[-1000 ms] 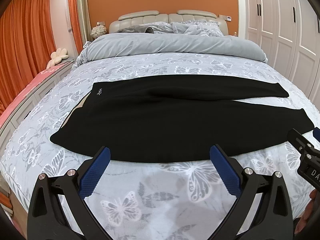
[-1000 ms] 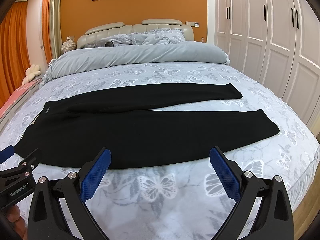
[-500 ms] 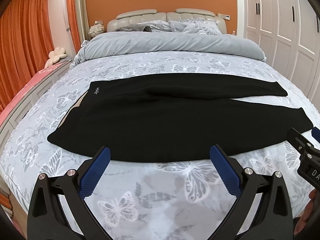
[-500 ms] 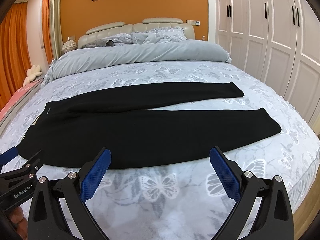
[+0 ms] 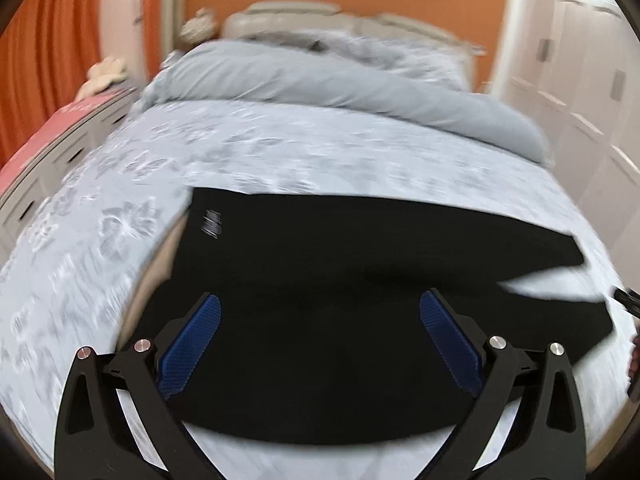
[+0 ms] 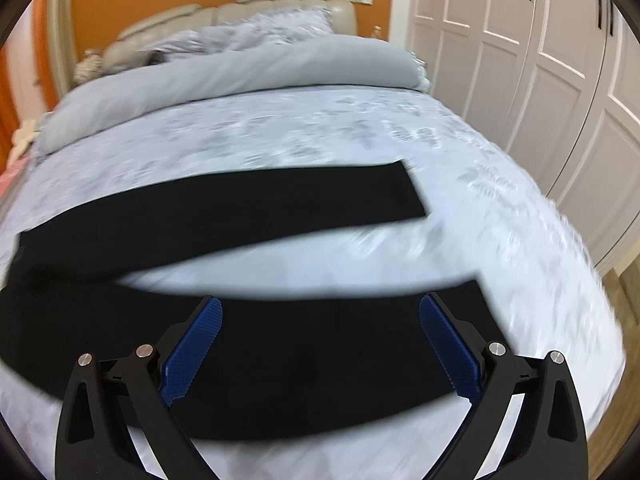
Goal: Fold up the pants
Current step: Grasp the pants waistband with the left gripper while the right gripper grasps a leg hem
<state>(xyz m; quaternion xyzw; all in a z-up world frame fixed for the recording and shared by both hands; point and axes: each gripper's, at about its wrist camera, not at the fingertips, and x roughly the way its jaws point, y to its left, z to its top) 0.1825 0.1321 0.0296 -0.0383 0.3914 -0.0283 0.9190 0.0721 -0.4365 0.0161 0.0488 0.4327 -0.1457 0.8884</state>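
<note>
A: Since the earlier frames we have swung both tools forward and down. The black pants [image 5: 360, 280] now fill far more of each view, both views are smeared with motion, and the near leg sits right between our fingers instead of ahead of them.

B: And the tools themselves?

A: The left gripper [image 5: 320, 344] has its blue pads spread wide with nothing between them. The right gripper [image 6: 320, 344] is the same, parted and empty. Neither has cloth yet.

B: Where do the pants lie?

A: Flat across the bed [image 5: 100, 240], waistband end [image 5: 208, 220] to our left, legs running right. From the right wrist, the far leg [image 6: 280, 200] and near leg [image 6: 320, 360] splay apart with bedspread showing between them.

B: So the step, we judge, is taking the near edge to lay one leg over the other.

A: Yes. To do it well we should pinch only the near leg's edge, left near the waist and right near the cuff, then lift evenly so the knit does not sag or drag the far leg askew.

B: The surface?

A: A soft grey butterfly-print bedspread, so the pads may catch it too. A grey duvet [image 6: 240, 68] is rolled at the headboard, with white wardrobe doors [image 6: 540, 60] to our right and orange curtains [image 5: 48, 40] to our left.
</note>
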